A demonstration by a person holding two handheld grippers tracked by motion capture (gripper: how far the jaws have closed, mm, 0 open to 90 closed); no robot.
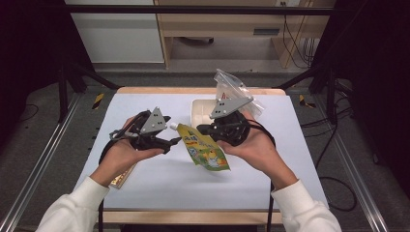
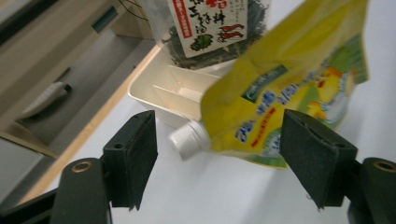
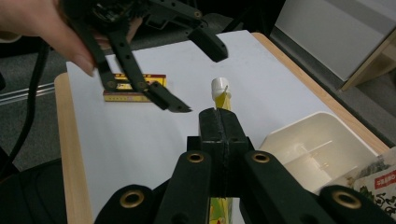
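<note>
A yellow spouted drink pouch (image 1: 205,152) with a white screw cap (image 1: 172,126) hangs above the white table top. My right gripper (image 1: 202,130) is shut on its upper edge, just behind the spout. In the right gripper view the shut jaws (image 3: 220,122) clamp the yellow foil, and the cap (image 3: 218,87) sticks out beyond them. My left gripper (image 1: 171,130) is open and faces the cap from the left. In the left gripper view the cap (image 2: 187,139) and the pouch (image 2: 289,84) show ahead of the gap between the pads (image 2: 140,154), and neither pad touches them.
A white divided tray (image 1: 200,111) stands at the back middle of the table, with a clear bag of dried seaweed (image 1: 232,87) behind the right gripper. A flat yellow and red box (image 1: 121,178) lies at the front left, partly under the left hand.
</note>
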